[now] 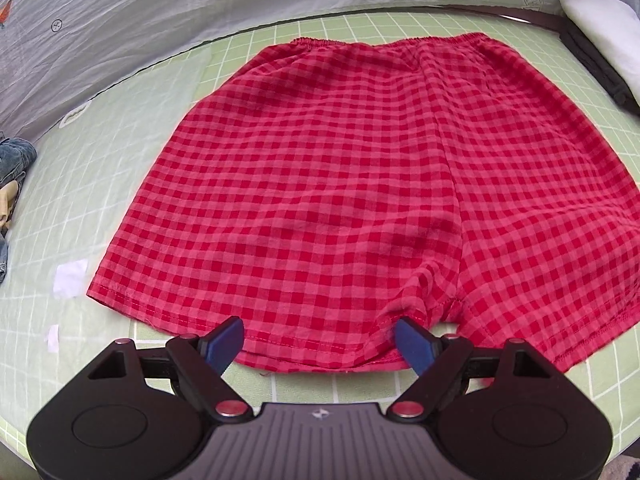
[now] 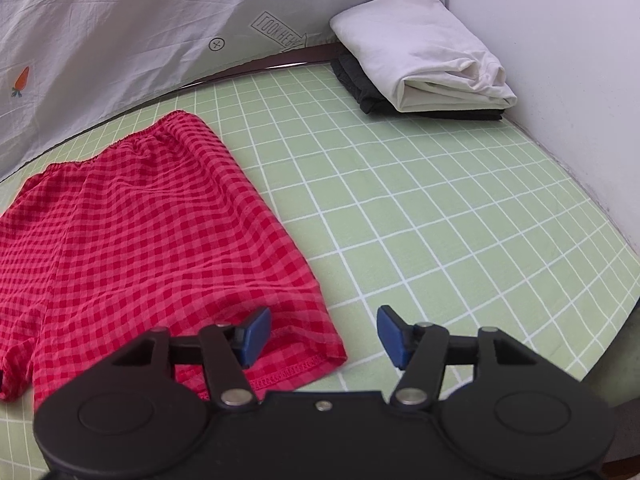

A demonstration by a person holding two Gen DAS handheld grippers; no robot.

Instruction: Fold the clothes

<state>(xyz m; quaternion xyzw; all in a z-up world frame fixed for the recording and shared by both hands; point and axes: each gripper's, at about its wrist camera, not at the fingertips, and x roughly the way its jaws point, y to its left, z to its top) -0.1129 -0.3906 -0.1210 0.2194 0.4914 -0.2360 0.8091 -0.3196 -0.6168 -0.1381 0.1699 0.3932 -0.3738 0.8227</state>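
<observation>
You've got one pair of red checked shorts [image 1: 340, 184] flat on the green grid mat [image 2: 440, 220], waistband at the far side, leg hems toward you; two folded garments stacked at the far right corner by the wall, white one [image 2: 420, 52] on top of a dark one [image 2: 356, 80]; some denim [image 1: 14, 164] at the left edge of the left view; two white scraps [image 1: 70, 278] on the mat left of the shorts.

No containers in view.

Your left gripper [image 1: 320, 344] is spread wide, holding nothing, just in front of the left leg hem; its right finger sits near the crotch notch, contact unclear. Your right gripper [image 2: 324, 334] is also spread and empty; its left finger [image 2: 254, 336] is over the right leg's hem corner, its right finger over bare mat.

Edges: printed grey sheet [image 2: 120, 60] close behind the waistband; white wall [image 2: 560, 80] on the right; plenty of open mat between the shorts and the stack.
</observation>
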